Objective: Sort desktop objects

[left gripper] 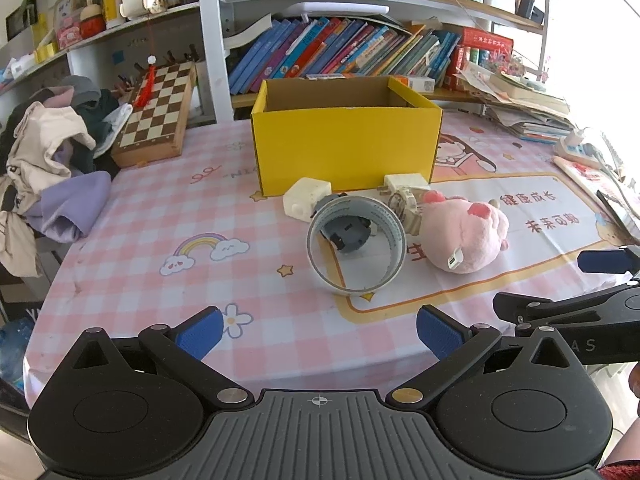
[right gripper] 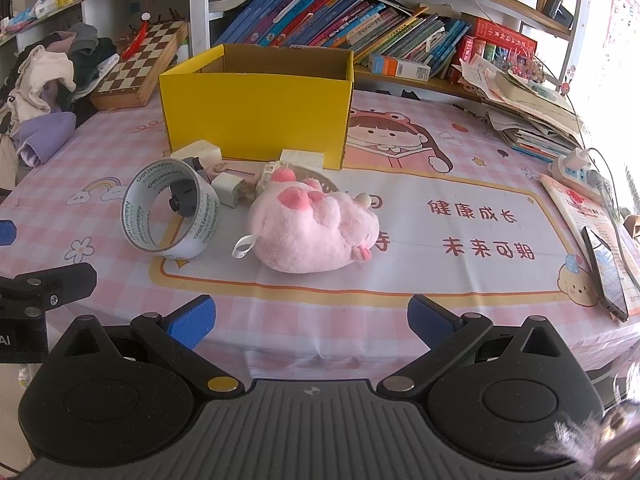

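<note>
An open yellow cardboard box (left gripper: 346, 144) (right gripper: 256, 114) stands mid-table. In front of it lie a roll of clear tape on its edge (left gripper: 356, 245) (right gripper: 172, 214), a pink plush toy (left gripper: 464, 236) (right gripper: 314, 232), white charger blocks (left gripper: 306, 199) (right gripper: 230, 189), a dark grey part (left gripper: 346, 234) seen through the roll, and a watch-like item (left gripper: 404, 204). My left gripper (left gripper: 318, 334) is open, well short of the tape roll, nothing between its blue pads. My right gripper (right gripper: 312, 322) is open too, near the table's front edge, short of the plush toy.
A chessboard case (left gripper: 158, 114) and a heap of clothes (left gripper: 52, 152) sit at the left. Stacked books and papers (right gripper: 528, 116), a power strip (right gripper: 576, 168) and a phone (right gripper: 606, 276) lie at the right. Bookshelves stand behind the box.
</note>
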